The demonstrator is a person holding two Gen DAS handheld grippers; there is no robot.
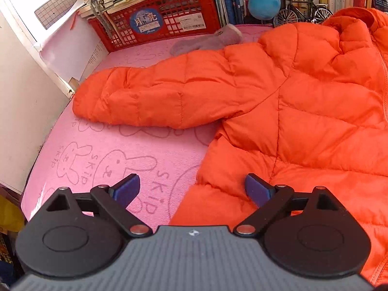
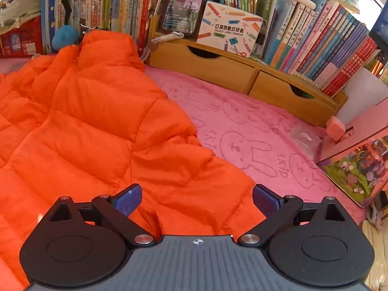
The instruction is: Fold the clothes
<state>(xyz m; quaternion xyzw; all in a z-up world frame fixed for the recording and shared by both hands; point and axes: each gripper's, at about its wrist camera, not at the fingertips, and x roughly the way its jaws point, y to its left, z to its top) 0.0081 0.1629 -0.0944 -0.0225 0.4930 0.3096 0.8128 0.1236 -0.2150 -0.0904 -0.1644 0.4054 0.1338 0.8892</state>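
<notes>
An orange quilted puffer jacket (image 1: 303,111) lies spread on a pink bunny-print cloth (image 1: 116,160). Its left sleeve (image 1: 150,94) stretches out toward the left edge. My left gripper (image 1: 192,189) is open and empty, hovering over the jacket's lower left hem. In the right wrist view the jacket (image 2: 97,126) fills the left half, its collar at the back. My right gripper (image 2: 196,200) is open and empty over the jacket's lower right hem. No right sleeve shows in this view.
A red crate (image 1: 157,21) with books, a grey mitten (image 1: 206,40), a blue ball (image 1: 263,3) and a toy bicycle (image 1: 303,12) line the back. A wooden drawer shelf (image 2: 242,72) with books and a pink box (image 2: 359,160) stand at the right.
</notes>
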